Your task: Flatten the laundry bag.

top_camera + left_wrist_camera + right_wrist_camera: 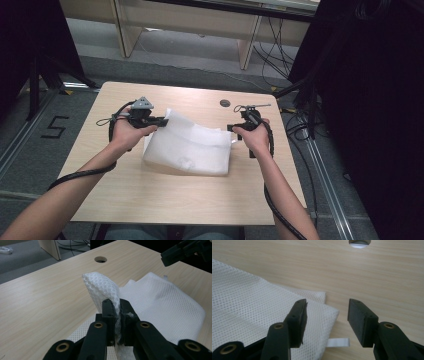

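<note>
The high view is looking forward and down from above the person's side, taking in the whole table (150,195) from some way off. Each gripper view is riding close over the tabletop, looking along its own black jaws. All three are sharing the white mesh bag (192,145) and the table's round hole (225,103) toward twelve o'clock.

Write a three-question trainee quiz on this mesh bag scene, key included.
1. True or false: the left gripper is clamped on a raised fold of the white mesh bag.
2. How do the right gripper's jaws stand? A) open above the bag's corner B) shut on the bag C) shut on a cable
3. What round feature lies in the wooden table beyond the bag?

Key: 1 true; 2 A; 3 a hole.
</note>
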`<state>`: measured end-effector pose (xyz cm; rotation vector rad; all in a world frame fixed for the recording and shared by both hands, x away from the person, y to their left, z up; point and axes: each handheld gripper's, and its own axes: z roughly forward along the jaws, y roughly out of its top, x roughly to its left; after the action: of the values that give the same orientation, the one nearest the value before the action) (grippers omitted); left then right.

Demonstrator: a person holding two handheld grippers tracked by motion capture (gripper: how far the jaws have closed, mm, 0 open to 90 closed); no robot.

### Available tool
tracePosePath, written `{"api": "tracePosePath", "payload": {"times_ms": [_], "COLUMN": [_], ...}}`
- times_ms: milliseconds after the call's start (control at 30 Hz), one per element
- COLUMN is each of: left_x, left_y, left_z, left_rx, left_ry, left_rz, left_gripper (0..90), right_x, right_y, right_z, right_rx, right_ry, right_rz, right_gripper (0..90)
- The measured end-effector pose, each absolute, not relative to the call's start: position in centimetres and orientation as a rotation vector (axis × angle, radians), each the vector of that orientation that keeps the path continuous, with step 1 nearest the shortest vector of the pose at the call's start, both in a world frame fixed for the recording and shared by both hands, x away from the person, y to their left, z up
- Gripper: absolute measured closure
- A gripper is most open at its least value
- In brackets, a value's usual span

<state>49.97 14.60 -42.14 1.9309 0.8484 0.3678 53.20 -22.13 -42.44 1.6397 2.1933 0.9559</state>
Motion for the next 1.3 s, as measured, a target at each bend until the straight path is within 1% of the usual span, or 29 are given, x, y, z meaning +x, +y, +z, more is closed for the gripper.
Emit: {"api": "tracePosePath", "payload": {"times_ms": [133, 167, 233, 333, 367, 467, 600, 633, 700, 733, 833, 900, 967, 1067, 1300], "left_x": [50.0, 49.9, 50.0, 50.2, 50.3, 50.3, 50.3, 50.4, 50.4, 50.4, 50.5, 50.6, 50.6, 50.7, 50.4], "left_y": [14.4, 14.4, 14.3, 14.2, 14.3, 14.2, 13.9, 13.9, 13.9, 13.9, 14.0, 14.0, 14.1, 14.1, 14.8], "left_z": [-42.2, -42.2, -42.0, -42.1, -42.1, -42.2, -42.4, -42.4, -42.5, -42.5, -42.5, -42.6, -42.6, -42.6, -41.7], "left_rx": [1.937, 1.936, 1.946, 1.954, 1.976, 1.969, 1.962, 1.963, 1.967, 1.966, 1.981, 1.972, 1.983, 1.961, 1.911], "left_ry": [0.836, 0.837, 0.832, 0.832, 0.822, 0.833, 0.842, 0.839, 0.842, 0.848, 0.838, 0.85, 0.845, 0.861, 0.866], "left_rz": [0.378, 0.387, 0.385, 0.388, 0.389, 0.395, 0.389, 0.382, 0.381, 0.387, 0.384, 0.377, 0.38, 0.37, 0.38], "left_gripper": [83.9, 84.0, 83.9, 83.9, 83.9, 83.9, 83.9, 83.9, 83.9, 83.9, 83.9, 83.9, 83.9, 83.8, 83.7], "right_x": [54.1, 54.4, 54.7, 55.1, 55.0, 55.3, 55.6, 55.8, 55.8, 55.9, 55.9, 55.9, 55.9, 55.7, 54.8], "right_y": [-21.4, -21.0, -20.8, -20.3, -20.0, -20.2, -20.5, -20.9, -20.9, -21.0, -21.1, -21.2, -21.4, -21.4, -22.0], "right_z": [-44.0, -44.7, -44.9, -45.5, -45.4, -45.7, -46.0, -46.2, -46.4, -46.7, -47.1, -47.3, -47.1, -46.4, -43.6], "right_rx": [1.636, 1.647, 1.637, 1.648, 1.709, 1.651, 1.706, 1.676, 1.724, 1.699, 1.717, 1.719, 1.693, 1.675, 1.584], "right_ry": [2.225, 2.212, 2.257, 2.229, 2.236, 2.262, 2.238, 2.239, 2.216, 2.205, 2.224, 2.242, 2.275, 2.263, 2.229], "right_rz": [0.93, 0.979, 0.911, 0.929, 0.916, 0.878, 0.879, 0.879, 0.831, 0.837, 0.825, 0.839, 0.794, 0.828, 0.962], "right_gripper": [50.8, 51.0, 51.2, 51.9, 52.3, 54.7, 51.5, 50.4, 50.3, 50.9, 62.7, 73.6, 81.0, 84.6, 85.5]}}
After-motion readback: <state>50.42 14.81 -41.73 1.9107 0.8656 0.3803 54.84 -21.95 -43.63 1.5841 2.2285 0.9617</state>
